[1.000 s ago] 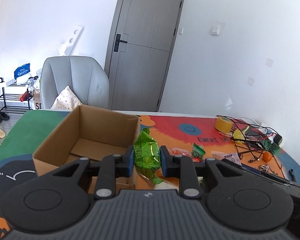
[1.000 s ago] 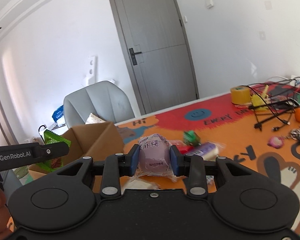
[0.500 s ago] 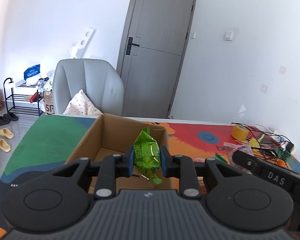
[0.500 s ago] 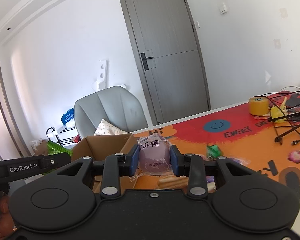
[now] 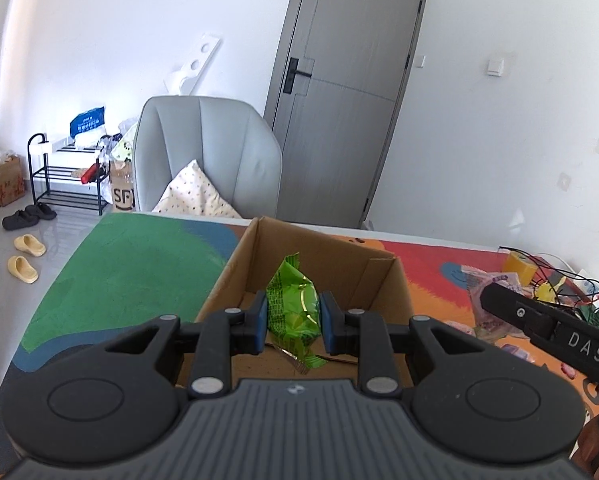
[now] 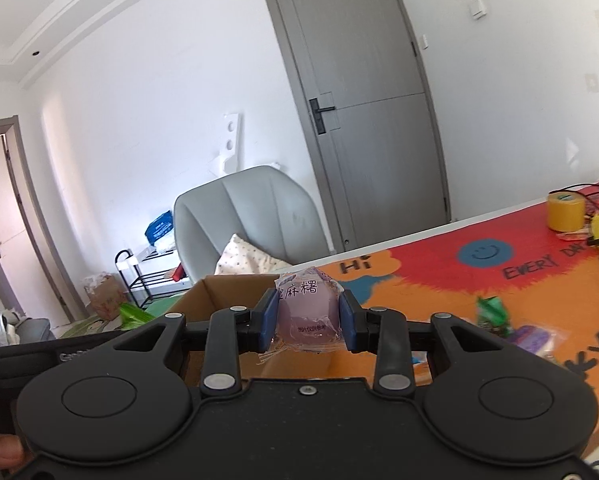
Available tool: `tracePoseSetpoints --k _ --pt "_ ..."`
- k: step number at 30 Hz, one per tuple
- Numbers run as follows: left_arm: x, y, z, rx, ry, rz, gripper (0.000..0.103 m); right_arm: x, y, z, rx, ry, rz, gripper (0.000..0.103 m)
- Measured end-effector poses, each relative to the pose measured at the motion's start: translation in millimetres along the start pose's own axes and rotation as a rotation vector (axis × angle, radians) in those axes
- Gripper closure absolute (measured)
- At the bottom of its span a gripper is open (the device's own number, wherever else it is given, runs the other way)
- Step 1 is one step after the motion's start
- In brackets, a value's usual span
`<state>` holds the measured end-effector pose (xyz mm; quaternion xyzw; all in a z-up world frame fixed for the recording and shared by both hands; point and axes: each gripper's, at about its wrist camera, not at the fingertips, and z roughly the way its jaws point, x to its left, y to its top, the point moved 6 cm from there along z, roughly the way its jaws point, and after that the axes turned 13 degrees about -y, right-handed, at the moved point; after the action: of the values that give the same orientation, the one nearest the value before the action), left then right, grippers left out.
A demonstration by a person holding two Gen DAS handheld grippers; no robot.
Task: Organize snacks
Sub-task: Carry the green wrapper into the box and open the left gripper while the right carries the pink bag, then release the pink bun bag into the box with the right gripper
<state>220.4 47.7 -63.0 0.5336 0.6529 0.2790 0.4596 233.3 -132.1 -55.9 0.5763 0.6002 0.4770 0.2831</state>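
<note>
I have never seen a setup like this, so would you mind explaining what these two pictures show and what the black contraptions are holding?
No robot arm here: a person carries a hand-held two-finger gripper in each hand, and each gripper has a wide-angle camera looking forward along its jaws. One picture is from the left gripper, the other from the right gripper. The left one is shut on a green snack packet, poised over an open cardboard box. The right one is shut on a pale purple snack packet near the same box. The box stands on a table with a colourful mat, where a few more snacks, a roll of yellow tape and some cables lie.
</note>
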Motion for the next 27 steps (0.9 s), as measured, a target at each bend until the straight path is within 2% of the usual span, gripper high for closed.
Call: tracePoseSetpoints --k 5,11,14,15,17,19,20,22,24,27 --pt "5.6 1.1 -0.1 0.000 0.052 0.034 0.073 14.9 -3.8 9.6 0.027 0.030 0.013 0.069" --pt "19.0 2.6 -10.5 -0.004 0.082 -0.016 0.072 30.8 -5.0 16.0 0.053 0.078 0.020 0.069" --pt "28.4 2.7 -16.4 -0.008 0.097 -0.049 0.066 37.3 -4.4 16.5 0.060 0.110 0.031 0.067" --pt "30.7 2.4 -19.0 -0.011 0.106 -0.059 0.063 39.9 -3.2 16.3 0.053 0.124 0.032 0.062" --pt "34.4 2.5 -23.3 -0.017 0.135 -0.069 0.054 41.9 -1.1 13.6 0.023 0.129 0.028 0.057" --pt "35.4 2.4 -28.7 -0.029 0.162 -0.069 0.038 41.8 -0.1 10.2 0.014 0.132 0.021 0.047" --pt "34.8 2.4 -31.1 -0.037 0.164 -0.068 0.034 39.5 0.3 8.3 0.012 0.129 0.030 0.042" --pt "32.8 2.9 -33.9 -0.046 0.169 -0.071 0.021 35.0 0.4 5.4 0.016 0.121 0.046 0.037" --pt "30.6 3.2 -36.2 -0.054 0.187 -0.066 0.017 29.9 -0.6 3.2 0.019 0.110 0.053 0.024" --pt "26.8 2.7 -40.4 -0.065 0.211 -0.064 0.016 22.9 -1.6 -5.1 -0.003 0.104 0.065 0.009"
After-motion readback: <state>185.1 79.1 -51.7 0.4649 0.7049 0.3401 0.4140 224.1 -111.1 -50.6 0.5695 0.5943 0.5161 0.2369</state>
